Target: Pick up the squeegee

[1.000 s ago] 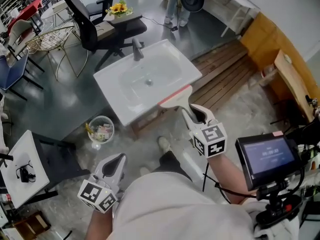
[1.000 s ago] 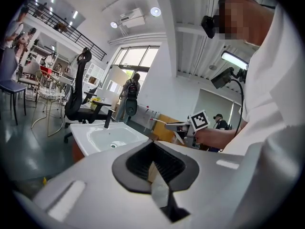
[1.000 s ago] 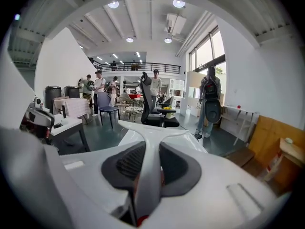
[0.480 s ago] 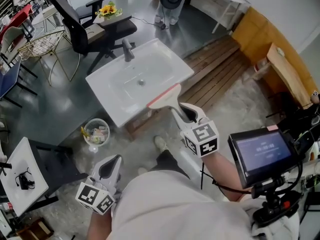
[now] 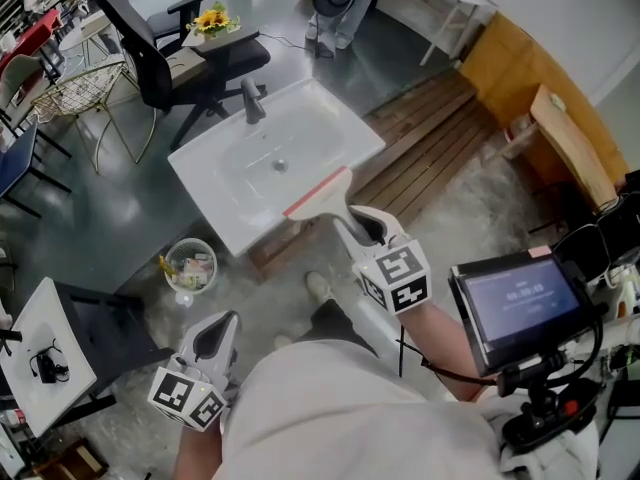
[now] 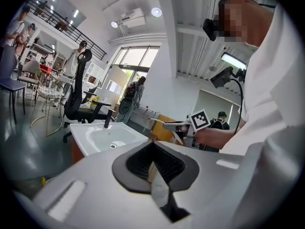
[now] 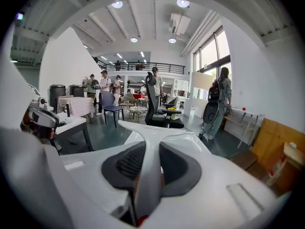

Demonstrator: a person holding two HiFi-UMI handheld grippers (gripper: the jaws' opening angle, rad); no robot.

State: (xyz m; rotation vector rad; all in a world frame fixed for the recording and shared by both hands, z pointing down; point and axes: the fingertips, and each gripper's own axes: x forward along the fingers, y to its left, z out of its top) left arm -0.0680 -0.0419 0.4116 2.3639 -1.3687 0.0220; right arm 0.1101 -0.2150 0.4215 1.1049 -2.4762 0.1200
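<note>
**Item: squeegee (image 5: 320, 192).** White T-shaped tool with a red strip along the blade. The handle is in my right gripper (image 5: 349, 225), and the blade points away from me. From the head view the blade lies over the near rim of the sink (image 5: 205, 203). The left gripper view shows it in the air, off the basin and touching nothing.

**Item: right gripper.** The jaws are pinching the squeegee's handle, one pad pressed on each side. The handle runs straight out between them.

**Item: left gripper (image 5: 214, 339).** It sits low at my left side, well apart from the sink. The jaws are pressed together with nothing between them (it has no part in this job, as far as I can judge).

**Step in hand.** I judge the pick-up as good as done, since the tool is gripped and lifted.

**Next move.** It calls for a steady pinch so the long blade does not swing or twist in the pads. The blade also has to stay clear of the sink's rim and tap (image 5: 250, 99).
</note>
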